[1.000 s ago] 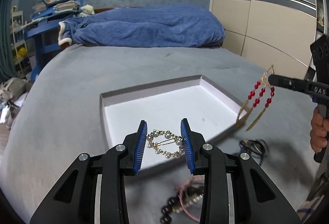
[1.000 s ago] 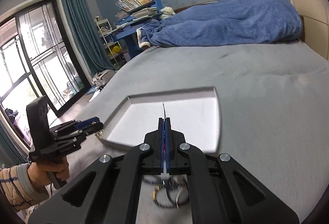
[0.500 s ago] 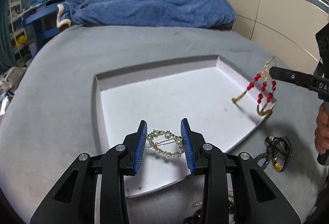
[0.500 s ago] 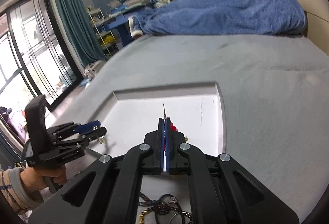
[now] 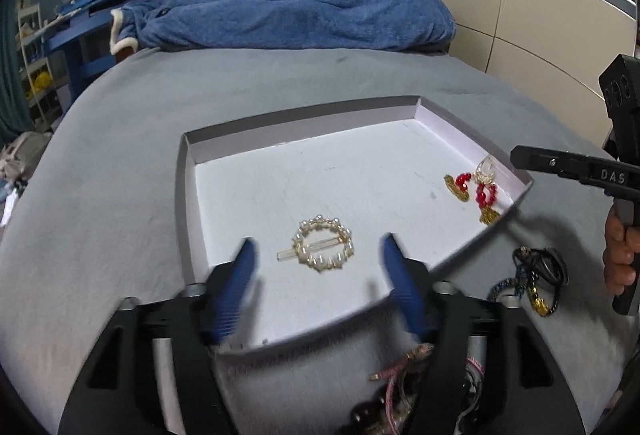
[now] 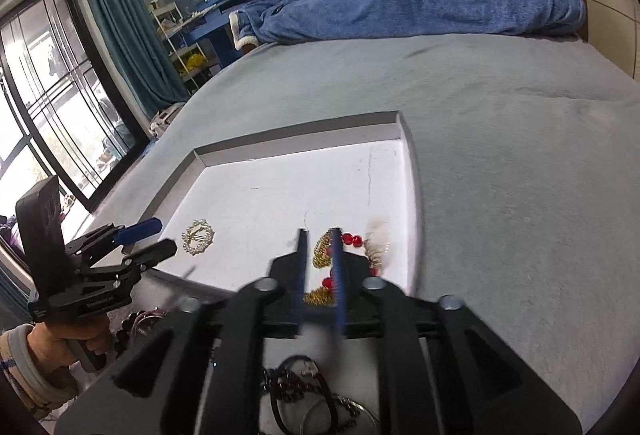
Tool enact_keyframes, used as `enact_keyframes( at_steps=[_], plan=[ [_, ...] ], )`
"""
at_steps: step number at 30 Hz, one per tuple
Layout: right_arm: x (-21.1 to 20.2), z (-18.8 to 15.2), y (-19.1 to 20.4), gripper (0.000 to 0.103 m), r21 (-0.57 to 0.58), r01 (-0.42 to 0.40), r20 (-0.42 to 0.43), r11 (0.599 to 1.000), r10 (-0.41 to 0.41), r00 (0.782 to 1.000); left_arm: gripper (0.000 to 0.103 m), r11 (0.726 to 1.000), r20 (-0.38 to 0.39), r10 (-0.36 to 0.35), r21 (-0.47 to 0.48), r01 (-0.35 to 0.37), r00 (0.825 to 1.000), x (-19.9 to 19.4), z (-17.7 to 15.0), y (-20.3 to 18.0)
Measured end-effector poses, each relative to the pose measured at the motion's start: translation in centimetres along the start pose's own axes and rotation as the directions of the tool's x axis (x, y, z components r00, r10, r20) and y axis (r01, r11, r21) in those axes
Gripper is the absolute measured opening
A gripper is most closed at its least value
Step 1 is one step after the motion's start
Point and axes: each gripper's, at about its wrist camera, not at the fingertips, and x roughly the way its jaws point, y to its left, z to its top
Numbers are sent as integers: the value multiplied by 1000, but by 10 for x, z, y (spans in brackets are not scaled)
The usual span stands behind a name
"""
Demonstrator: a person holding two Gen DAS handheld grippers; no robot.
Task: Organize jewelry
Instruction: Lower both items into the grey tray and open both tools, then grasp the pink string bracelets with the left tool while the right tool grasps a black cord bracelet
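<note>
A shallow white tray (image 5: 188, 163) lies on the grey bed. A round pearl hair clip (image 5: 323, 244) lies flat in it, between and just ahead of my open left gripper (image 5: 316, 255), untouched; it also shows in the right wrist view (image 6: 198, 236). A red-bead and gold tassel earring (image 5: 478, 191) lies in the tray's right corner, also in the right wrist view (image 6: 348, 241). My right gripper (image 6: 320, 247) is open just above it, jaws slightly apart and empty. The right gripper also shows in the left wrist view (image 5: 560, 167).
Loose bracelets and hair ties lie on the bed in front of the tray: a dark pile (image 5: 536, 275) at right, pink and black ones (image 5: 400, 383) under my left gripper, rings (image 6: 312, 395) below my right. A blue blanket (image 5: 300, 15) lies at the far end.
Both grippers lowered over the tray and opened. The pearl clip left my left jaws and lies in the tray. The earring left my right jaws and lies in the tray corner.
</note>
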Motion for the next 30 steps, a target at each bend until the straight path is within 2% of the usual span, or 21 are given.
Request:
enact_keyframes(
  at_steps=[1, 4, 8, 12, 18, 21, 23, 30],
  plan=[
    [-5, -3, -2, 21, 4, -3, 8, 1000, 3, 1000, 80, 1000, 13, -2, 2, 1, 1000, -4, -2, -1],
    [-18, -13, -5, 23, 10, -3, 29, 1000, 2, 1000, 83, 1000, 46, -18, 7, 17, 999, -18, -8, -5],
    [-34, -31, -12, 38, 36, -8, 49, 999, 6, 999, 83, 1000, 49, -24, 6, 24, 999, -31, -23, -9],
    [-42, -53, -16, 39, 46, 0, 25, 999, -2, 1000, 89, 1000, 67, -30, 9, 30, 997, -46, -34, -14],
    [-47, -80, -19, 41, 44, 19, -22, 999, -18, 1000, 90, 999, 72, -31, 44, 28, 997, -61, -52, -26],
    [-48, -85, -16, 48, 29, 27, -35, 999, -26, 999, 92, 999, 76, -20, 45, 16, 997, -65, -55, -28],
    [-48, -87, -12, 56, 14, 31, -41, 999, -30, 999, 92, 999, 80, -8, 39, 4, 997, -67, -55, -27],
    [-49, -91, -3, 57, -33, 51, -48, 998, -53, 997, 92, 999, 77, -1, 42, -2, 997, -66, -55, -29]
  ],
)
